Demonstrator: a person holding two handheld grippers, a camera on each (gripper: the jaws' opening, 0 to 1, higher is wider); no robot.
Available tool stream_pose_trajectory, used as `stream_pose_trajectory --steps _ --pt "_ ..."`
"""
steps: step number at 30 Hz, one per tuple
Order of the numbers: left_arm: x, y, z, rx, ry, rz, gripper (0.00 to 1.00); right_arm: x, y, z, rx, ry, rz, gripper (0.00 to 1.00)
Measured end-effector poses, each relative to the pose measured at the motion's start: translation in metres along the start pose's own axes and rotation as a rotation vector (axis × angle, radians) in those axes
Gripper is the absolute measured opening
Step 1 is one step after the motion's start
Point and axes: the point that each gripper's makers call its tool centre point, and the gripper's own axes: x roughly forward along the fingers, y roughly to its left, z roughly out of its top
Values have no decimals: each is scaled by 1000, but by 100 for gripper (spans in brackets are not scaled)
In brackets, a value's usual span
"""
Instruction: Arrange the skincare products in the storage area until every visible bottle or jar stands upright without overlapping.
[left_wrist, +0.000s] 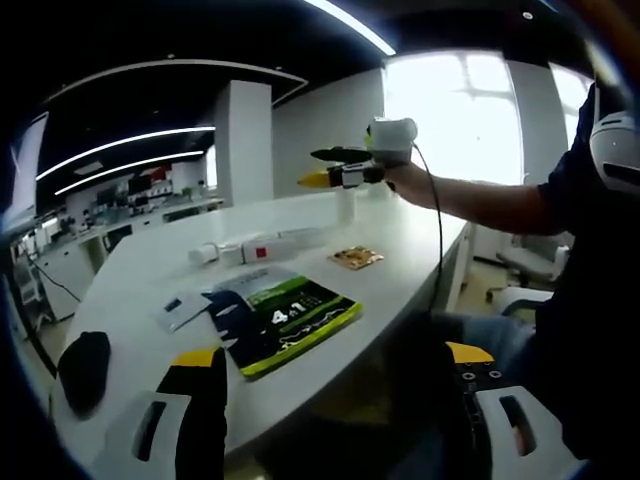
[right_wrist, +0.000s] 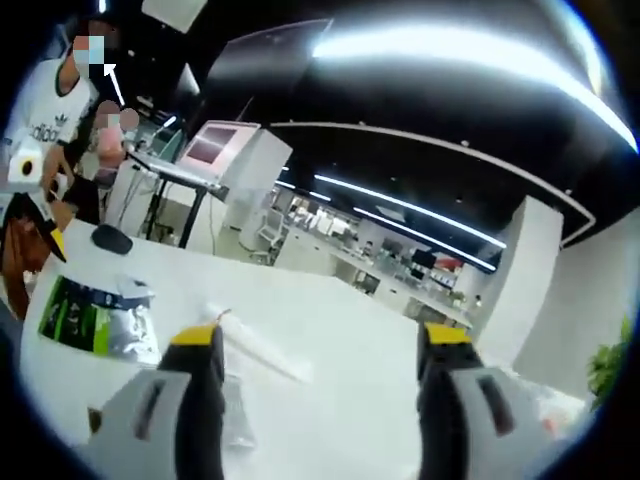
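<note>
White worktop (left_wrist: 400, 250) runs through a bright office. In the left gripper view, the left tongs (left_wrist: 335, 385) stand wide apart at the bottom, holding nothing. A green-and-black packet (left_wrist: 280, 318) lies at centre, white tubes (left_wrist: 255, 248) just above it, a small gold packet (left_wrist: 356, 258) to their right. The right tongs (left_wrist: 330, 168), at upper centre, are parted and empty; in the right gripper view they (right_wrist: 320, 365) gape over a white tube (right_wrist: 262, 350).

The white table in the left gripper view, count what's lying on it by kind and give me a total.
On the white table, left gripper view:
Green and black pouch: 1
White tubes: about 3, too small to be sure
Small orange packet: 1
Small white card: 1
Black computer mouse: 1
Total: about 7
</note>
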Motion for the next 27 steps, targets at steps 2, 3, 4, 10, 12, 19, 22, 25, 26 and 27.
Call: stream_pose_trajectory --steps 2,3,4,10,12,19,22,25,26,27 --pt "-1 0 0 3 -1 0 89 2 2 -2 11 3 8 79" --pt "-1 0 1 2 -2 0 89 4 2 -4 12 13 10 79" --pt "-1 0 1 2 -3 1 89 5 3 -5 12 16 12 79" --pt "-2 3 0 -1 -2 3 89 21 7 -7 26 21 52 83" --pt "-2 4 0 -3 -2 2 89 25 7 -10 12 36 61 83" --pt "-1 6 0 -5 -5 3 89 33 17 -14 -13 67 99 83" --pt "0 5 0 -5 -6 1 89 41 19 -16 -40 80 120 82" --pt "0 6 1 -4 -6 1 89 47 21 -15 -42 81 132 82" --pt "0 6 1 -4 -6 1 89 47 21 -15 -49 81 131 82" --pt "1 6 1 -4 -7 2 89 46 22 -14 -57 83 134 82"
